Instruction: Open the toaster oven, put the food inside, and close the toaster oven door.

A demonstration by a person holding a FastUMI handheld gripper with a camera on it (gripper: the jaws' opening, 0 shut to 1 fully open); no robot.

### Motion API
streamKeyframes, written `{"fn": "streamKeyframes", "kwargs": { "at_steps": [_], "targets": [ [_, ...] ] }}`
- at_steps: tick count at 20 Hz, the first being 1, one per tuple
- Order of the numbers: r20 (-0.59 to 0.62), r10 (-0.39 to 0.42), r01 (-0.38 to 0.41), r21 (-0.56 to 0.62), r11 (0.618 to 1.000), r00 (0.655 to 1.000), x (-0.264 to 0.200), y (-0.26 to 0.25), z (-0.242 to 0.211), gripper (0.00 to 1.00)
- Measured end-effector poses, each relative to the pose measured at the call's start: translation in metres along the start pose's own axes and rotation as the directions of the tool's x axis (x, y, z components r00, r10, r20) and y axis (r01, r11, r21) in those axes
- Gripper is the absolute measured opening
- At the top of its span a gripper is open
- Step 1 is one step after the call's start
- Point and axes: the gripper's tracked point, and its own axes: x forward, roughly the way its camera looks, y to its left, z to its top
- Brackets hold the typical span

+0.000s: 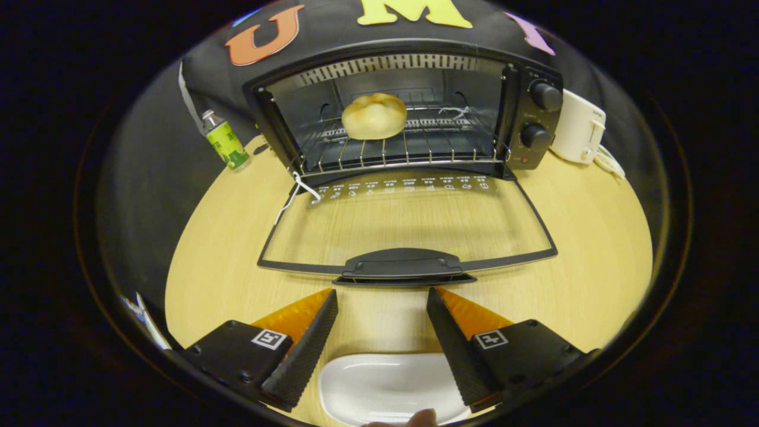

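Observation:
The black toaster oven [533, 112] stands at the back of the wooden table with its glass door [409, 222] folded down flat towards me. A round bread roll [374, 116] rests on the wire rack [415, 148] inside the cavity. The door handle [403, 267] lies just ahead of my fingertips. My gripper [382, 292] is open, nothing between its fingers, and it hovers just short of the handle. A white empty plate [385, 385] lies on the table below and between the fingers.
A small bottle with a green label [225, 141] stands left of the oven. A white appliance [578, 127] with a cord sits at its right. A white string [295, 193] hangs from the door's left hinge. A fingertip [418, 418] shows beside the plate's near rim.

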Motion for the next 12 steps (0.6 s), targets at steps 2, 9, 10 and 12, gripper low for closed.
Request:
{"fn": "streamKeyframes", "kwargs": {
  "at_steps": [2, 9, 10, 12],
  "targets": [
    [-0.03, 0.0, 0.001, 0.024, 1.0, 1.0, 0.001, -0.001, 0.002, 0.99],
    [-0.011, -0.014, 0.013, -0.009, 1.0, 1.0, 0.0, 0.0, 0.005, 0.98],
    [0.01, -0.017, 0.017, -0.013, 1.0, 1.0, -0.002, 0.001, 0.006, 0.98],
    [0.044, -0.026, 0.027, -0.03, 0.999, 0.999, -0.011, 0.002, 0.01, 0.98]
  ]
}}
